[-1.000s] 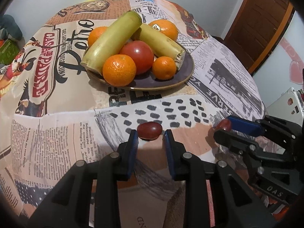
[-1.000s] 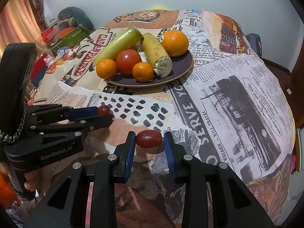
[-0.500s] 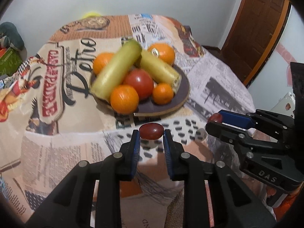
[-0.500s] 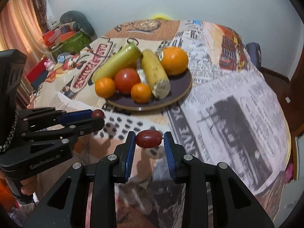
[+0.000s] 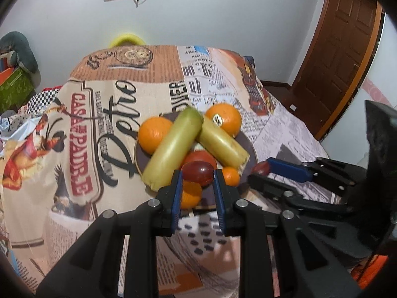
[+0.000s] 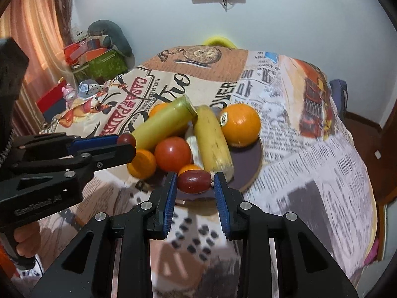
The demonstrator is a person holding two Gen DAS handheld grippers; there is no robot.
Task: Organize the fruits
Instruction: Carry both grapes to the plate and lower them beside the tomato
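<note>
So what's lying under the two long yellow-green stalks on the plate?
Under the stalks sit a tomato, oranges and a pale piece on the plate; the rest is covered.

A home room: a desk point(image 6: 310, 164) under a newspaper-print cloth, a panelled wooden door point(image 5: 347, 49), an orange curtain point(image 6: 29, 37) (boxes stacked beside it).

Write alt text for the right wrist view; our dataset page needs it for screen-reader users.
The right gripper holds a small dark red fruit in front of a dark plate piled with oranges, a tomato and two yellow-green stalks. At left, the left gripper holds a similar fruit above a newspaper-print tablecloth.
</note>
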